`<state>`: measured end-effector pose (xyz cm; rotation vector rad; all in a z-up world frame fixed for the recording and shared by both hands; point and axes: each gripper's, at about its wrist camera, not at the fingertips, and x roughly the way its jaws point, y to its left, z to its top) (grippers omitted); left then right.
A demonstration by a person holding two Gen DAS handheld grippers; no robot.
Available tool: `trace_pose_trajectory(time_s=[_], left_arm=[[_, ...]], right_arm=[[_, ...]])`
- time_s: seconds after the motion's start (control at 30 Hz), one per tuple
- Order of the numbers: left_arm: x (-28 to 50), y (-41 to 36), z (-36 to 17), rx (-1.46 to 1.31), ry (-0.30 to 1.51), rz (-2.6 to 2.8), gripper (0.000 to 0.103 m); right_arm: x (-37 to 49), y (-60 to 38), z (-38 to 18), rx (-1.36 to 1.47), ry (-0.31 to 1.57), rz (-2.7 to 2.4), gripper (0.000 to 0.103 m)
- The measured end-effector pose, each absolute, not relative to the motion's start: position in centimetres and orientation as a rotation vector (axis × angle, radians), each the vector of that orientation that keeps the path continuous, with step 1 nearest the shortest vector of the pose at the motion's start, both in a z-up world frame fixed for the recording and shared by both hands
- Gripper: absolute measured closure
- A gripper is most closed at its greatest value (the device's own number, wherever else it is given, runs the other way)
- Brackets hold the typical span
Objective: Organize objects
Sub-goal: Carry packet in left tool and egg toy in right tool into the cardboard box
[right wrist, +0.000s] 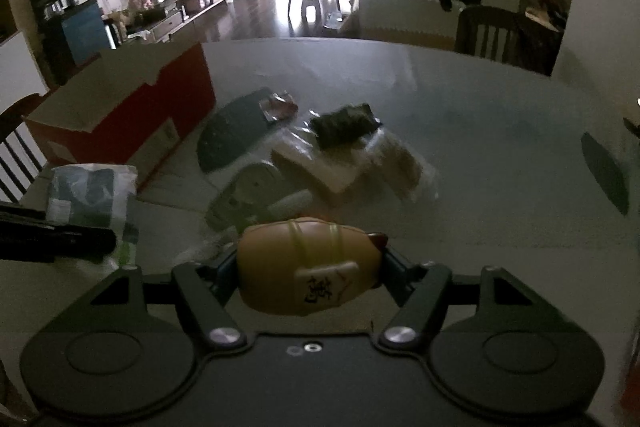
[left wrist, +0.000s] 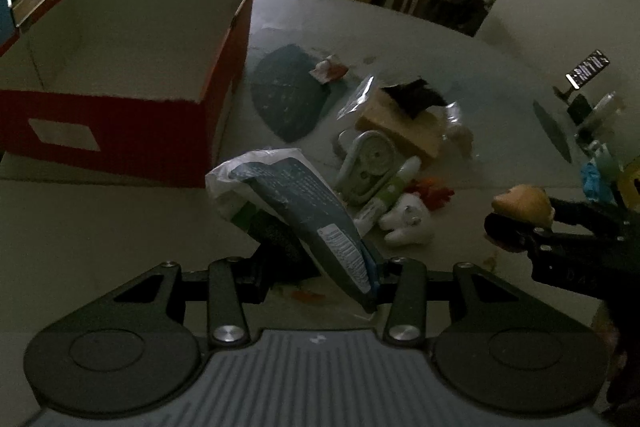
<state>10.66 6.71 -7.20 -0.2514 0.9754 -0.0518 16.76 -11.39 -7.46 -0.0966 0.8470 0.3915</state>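
My left gripper is shut on a blue and white packet, held tilted above the table in front of the open red box. In the right wrist view, my right gripper is shut on a tan barrel-shaped toy with a white label. From the left wrist view that toy and the right gripper sit at the right edge. The packet and red box lie to the left in the right wrist view.
A pile lies mid-table: a white tooth plush, a green and white tube, a white clock-like item, a clear-bagged parcel, a small wrapper on a dark round mat. Small items crowd the right edge. A chair stands behind.
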Motion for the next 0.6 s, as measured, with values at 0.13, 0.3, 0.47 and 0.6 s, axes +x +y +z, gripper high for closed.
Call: trace_pose_trajectory(time_s=[0.13, 0.3, 0.47, 0.6], left_arm=[[10.6, 6.8, -6.2, -0.236, 0.969, -0.088, 0.060], [10.8, 7.7, -4.7, -0.202, 0.954, -0.132, 0.060], [11.3, 9.9, -3.0, -0.176, 0.927, -0.148, 0.060], [11.8, 12.1, -1.9, -0.148, 0.908, -0.151, 0.060]], right_arm=[[16.8, -10.3, -5.7, -0.129, 0.824, 0.416, 0.032], [17.4, -8.3, -3.8, -0.163, 0.800, 0.453, 0.032], [18.6, -5.5, -2.3, -0.187, 0.785, 0.492, 0.032], [19.9, -2.9, -1.3, -0.199, 0.779, 0.528, 0.032]])
